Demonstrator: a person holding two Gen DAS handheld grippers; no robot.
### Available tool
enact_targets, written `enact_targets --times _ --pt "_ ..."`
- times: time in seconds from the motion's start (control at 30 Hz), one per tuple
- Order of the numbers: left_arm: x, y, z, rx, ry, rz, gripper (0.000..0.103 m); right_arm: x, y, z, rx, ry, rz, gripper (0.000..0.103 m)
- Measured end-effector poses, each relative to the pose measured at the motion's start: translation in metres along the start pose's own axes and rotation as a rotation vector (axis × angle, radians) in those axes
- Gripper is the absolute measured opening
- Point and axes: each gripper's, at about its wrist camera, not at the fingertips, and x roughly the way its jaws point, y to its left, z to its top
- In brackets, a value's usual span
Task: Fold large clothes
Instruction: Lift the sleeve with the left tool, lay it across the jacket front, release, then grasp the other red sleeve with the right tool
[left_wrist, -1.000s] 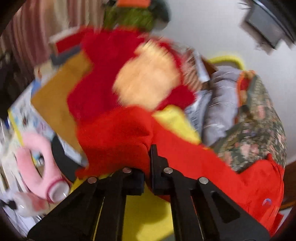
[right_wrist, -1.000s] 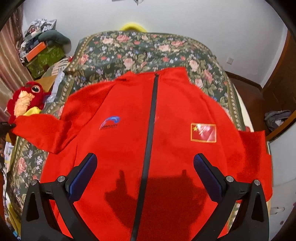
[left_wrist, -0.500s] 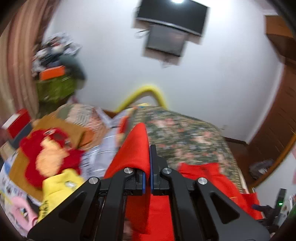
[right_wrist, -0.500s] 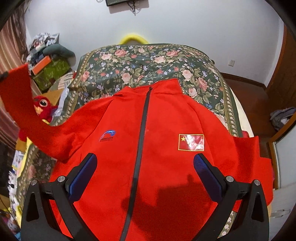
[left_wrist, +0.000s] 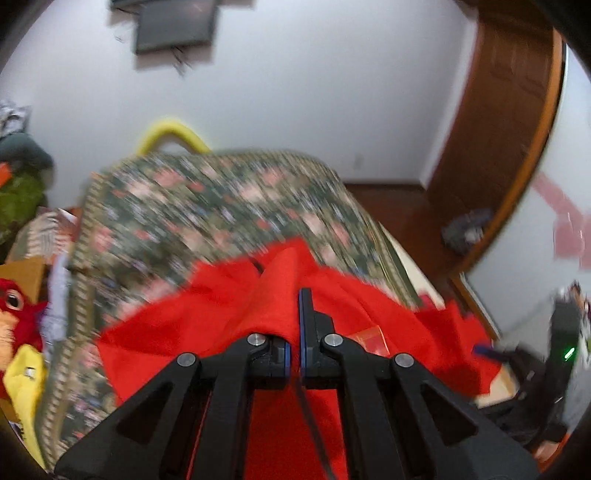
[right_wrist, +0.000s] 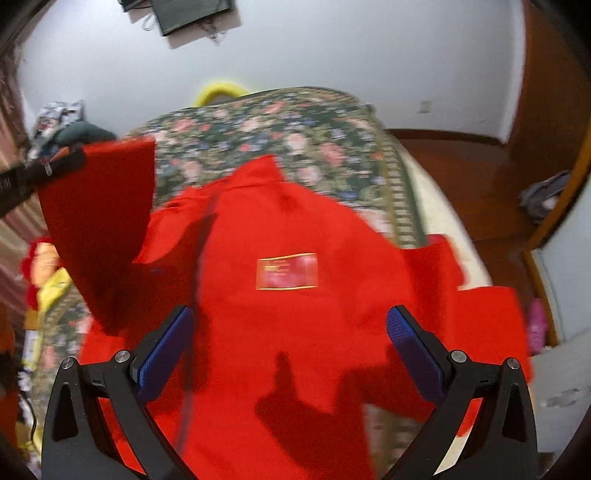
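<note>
- Red jacket (right_wrist: 295, 229) lies front-up on the bed (right_wrist: 280, 125), zip closed, collar toward the far wall, flag patch (right_wrist: 287, 270) showing on the chest.
- Left gripper (left_wrist: 294, 325) is clamped tight on the cuff end of one sleeve (right_wrist: 99, 229); red cloth bunches over its fingers and hangs from them. In the right wrist view that sleeve is held up above the bed, off to the left of the body panel.
- Right gripper (right_wrist: 290, 350) hovers over the lower front of the jacket, jaws spread wide, nothing between them, not touching the cloth.
- The other sleeve (right_wrist: 480, 317) lies flat, spread toward the bed edge.
- Step in hand, by my reading: the first sleeve fold, carrying the lifted sleeve inward across the chest.
- Next move calls for laying the sleeve flat over the front, without dragging the shoulder out of line, then letting go; the free gripper could pin the body panel or take up the other sleeve.
- Plush toy (left_wrist: 14, 314) sits beside the bed, clear of the work.
</note>
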Motion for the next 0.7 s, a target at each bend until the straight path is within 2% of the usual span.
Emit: enact_targets --times 0.07,0.27,0.37,0.43,0.47,0.53,0.6,0.67,0.7 --pt "0.02 -0.017 -0.016 0.026 0.06 -0.029 0.002 -0.003 -0.012 -0.002 -0.004 -0.006 -0.021 0.103" --pt "0.063 -0.062 -0.075 0.105 0.247 -0.082 0.002 -0.011 -0.031 -0.005 0.014 0.021 0.001 0.103" --pt "0.064 -0.073 -0.094 0.182 0.309 -0.063 0.012 -0.014 -0.027 -0.007 -0.003 0.015 -0.007 0.103" --pt "0.055 -0.075 -0.104 0.209 0.35 -0.077 0.023 -0.015 -0.023 -0.007 -0.017 0.013 -0.007 0.103" --pt "0.048 -0.072 -0.107 0.213 0.353 -0.086 0.026 -0.017 -0.019 -0.007 -0.025 0.012 -0.005 0.103" --pt "0.028 -0.064 -0.109 0.217 0.334 -0.078 0.048 -0.018 -0.012 -0.008 -0.042 0.009 0.002 0.103" --pt "0.003 -0.047 -0.105 0.197 0.285 -0.058 0.059 -0.02 -0.001 -0.009 -0.068 0.008 0.006 0.103" --pt "-0.017 -0.028 -0.102 0.176 0.244 -0.028 0.062 -0.021 0.006 -0.009 -0.091 0.006 0.005 0.103" --pt "-0.029 -0.016 -0.101 0.172 0.223 0.011 0.065 -0.021 0.012 -0.01 -0.105 0.008 0.005 0.103"
